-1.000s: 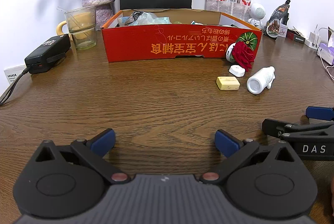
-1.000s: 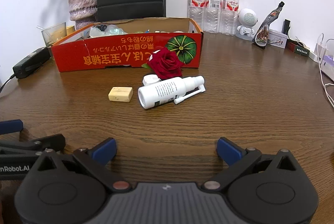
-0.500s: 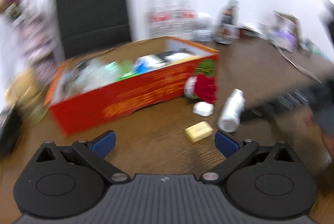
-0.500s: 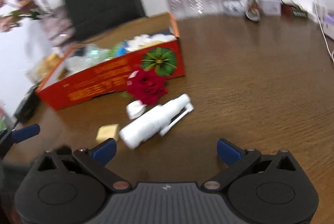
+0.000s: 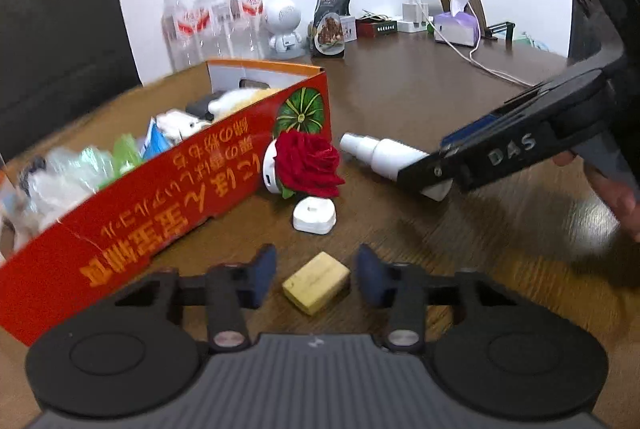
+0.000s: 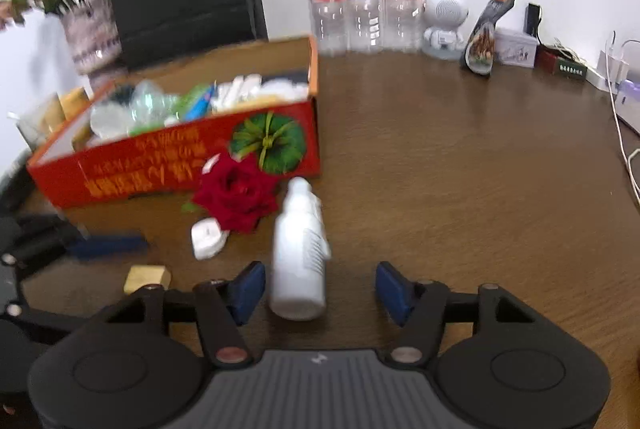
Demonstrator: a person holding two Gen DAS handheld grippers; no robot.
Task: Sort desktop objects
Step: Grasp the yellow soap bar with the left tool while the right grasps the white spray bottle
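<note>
Left wrist view. The left tongs (image 5: 316,275) point down at the brown wood-grain bench (image 5: 420,101). Their jaws have just been closing and now stand narrow, one on each side of the small pale-yellow rectangular block (image 5: 316,283). A gap shows between each blue pad and the block, so no pad presses on it. The block lies on the bench just in front of the long red cardboard box with orange lettering and a green pumpkin print (image 5: 192,185). The box holds mixed items. Against the box's near corner stands the red artificial rose (image 5: 308,165). The small white rounded case (image 5: 314,215) lies just in front of the rose, between the box and the block. The white plastic spray bottle (image 5: 380,153) lies on its side beside the box's corner. The right tongs (image 5: 432,171) reach over the bottle's base end.

Right wrist view. The right tongs (image 6: 320,287) have just been closing and stand about half wide. The white spray bottle (image 6: 300,253) lies between them, base toward the camera. The left pad is just beside the bottle; the right pad stands clear of it. The bottle's nozzle end points at the red box (image 6: 180,165). The rose (image 6: 236,193) and white case (image 6: 208,239) lie in front of the box; the yellow block (image 6: 144,277) lies farther from it.
</note>
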